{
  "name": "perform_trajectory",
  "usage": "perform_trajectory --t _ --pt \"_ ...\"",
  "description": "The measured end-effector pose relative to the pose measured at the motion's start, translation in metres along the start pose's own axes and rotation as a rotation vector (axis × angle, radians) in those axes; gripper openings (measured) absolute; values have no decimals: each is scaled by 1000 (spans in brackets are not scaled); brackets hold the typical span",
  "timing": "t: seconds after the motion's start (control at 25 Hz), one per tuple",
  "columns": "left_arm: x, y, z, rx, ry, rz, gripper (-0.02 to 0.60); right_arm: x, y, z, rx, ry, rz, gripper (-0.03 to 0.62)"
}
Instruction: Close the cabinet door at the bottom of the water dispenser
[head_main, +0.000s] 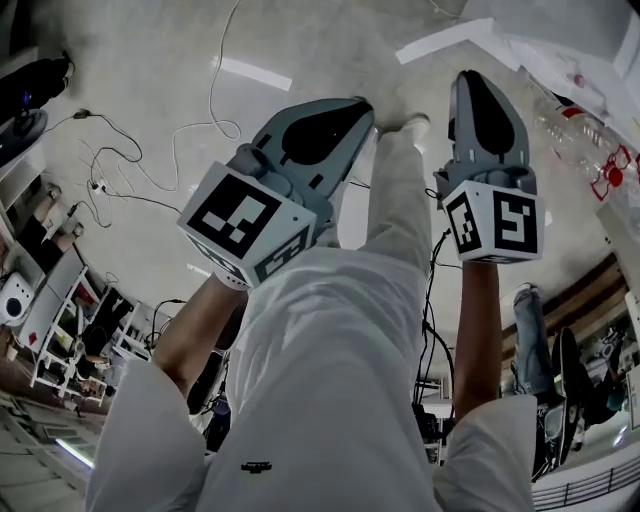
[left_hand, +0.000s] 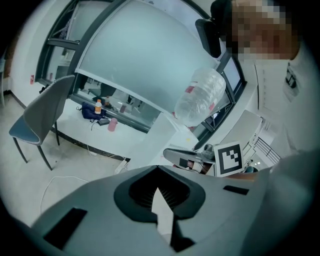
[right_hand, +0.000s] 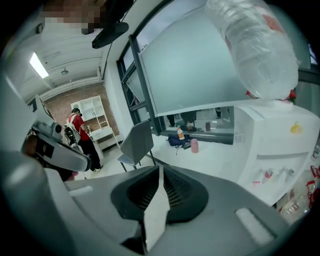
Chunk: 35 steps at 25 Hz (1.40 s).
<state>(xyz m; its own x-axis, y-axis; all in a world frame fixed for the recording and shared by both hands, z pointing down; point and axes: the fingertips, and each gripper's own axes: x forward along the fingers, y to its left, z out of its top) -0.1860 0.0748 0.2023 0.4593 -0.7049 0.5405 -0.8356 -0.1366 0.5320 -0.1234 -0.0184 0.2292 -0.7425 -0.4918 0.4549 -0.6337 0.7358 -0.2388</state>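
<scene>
White-sleeved arms (head_main: 190, 330) stretched out side by side, left tongs (head_main: 362, 108) and right tongs (head_main: 468, 78) both closed, empty

My head camera looks steeply down past the wearer's white clothing to the floor (head_main: 150, 90). It sees the left gripper (head_main: 360, 108) and right gripper (head_main: 470, 80) close up, from behind. Each gripper camera sits just behind its own jaws, which fill the lower half of its frame, and faces outward across the room. The left gripper view catches the other gripper side-on at its right, and the right gripper view catches its neighbour at its left edge. Both views share the chair (left_hand: 45, 112), the bottle (left_hand: 200, 97) on the water dispenser (right_hand: 270, 145) and the window ledge (right_hand: 210, 131) behind.
</scene>
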Motion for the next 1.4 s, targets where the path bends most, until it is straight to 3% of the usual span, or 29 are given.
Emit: perform_trajectory --t 0.8,1.08,1.4 --pt "65 65 -77 -64 48 70 2 59 -37 -122 52 140 -5 61" --pt "85 75 -86 -82 19 67 2 84 -44 -170 67 213 5 139" --pt "87 85 -98 -101 23 85 2 107 -44 -217 51 289 29 167"
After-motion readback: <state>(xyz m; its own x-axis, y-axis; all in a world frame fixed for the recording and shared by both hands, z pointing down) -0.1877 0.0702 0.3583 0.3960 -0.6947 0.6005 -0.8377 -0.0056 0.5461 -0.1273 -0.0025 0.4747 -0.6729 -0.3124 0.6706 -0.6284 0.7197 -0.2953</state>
